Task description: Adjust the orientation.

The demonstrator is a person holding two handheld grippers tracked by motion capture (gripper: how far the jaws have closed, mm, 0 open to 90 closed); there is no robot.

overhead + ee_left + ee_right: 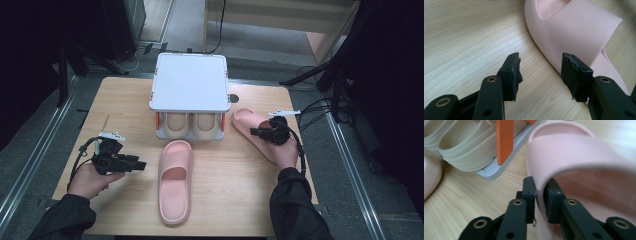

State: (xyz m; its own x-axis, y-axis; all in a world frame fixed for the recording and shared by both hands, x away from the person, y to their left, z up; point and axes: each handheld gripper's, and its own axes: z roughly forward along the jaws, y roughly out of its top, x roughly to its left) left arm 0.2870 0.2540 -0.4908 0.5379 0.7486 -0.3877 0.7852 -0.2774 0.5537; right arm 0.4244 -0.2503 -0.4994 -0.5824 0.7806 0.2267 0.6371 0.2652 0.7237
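Two pink slippers lie on the wooden table. One pink slipper (pixel 175 181) (pixel 579 32) lies lengthwise in the middle, in front of the rack. My left gripper (pixel 142 165) (pixel 541 66) is level just to its left, open, with bare table between the jaws and one jaw close to the slipper's side. The other pink slipper (pixel 245 120) (pixel 584 152) lies at an angle right of the rack. My right gripper (pixel 255 132) (pixel 540 185) is shut on the side edge of that slipper's strap, one pad outside and one inside.
A white two-level shoe rack (pixel 190 82) with orange posts (pixel 504 140) stands at the back middle of the table (pixel 230 200). A pair of beige slippers (pixel 190 125) (pixel 466 142) sits on its lower shelf. Cables trail off both table sides.
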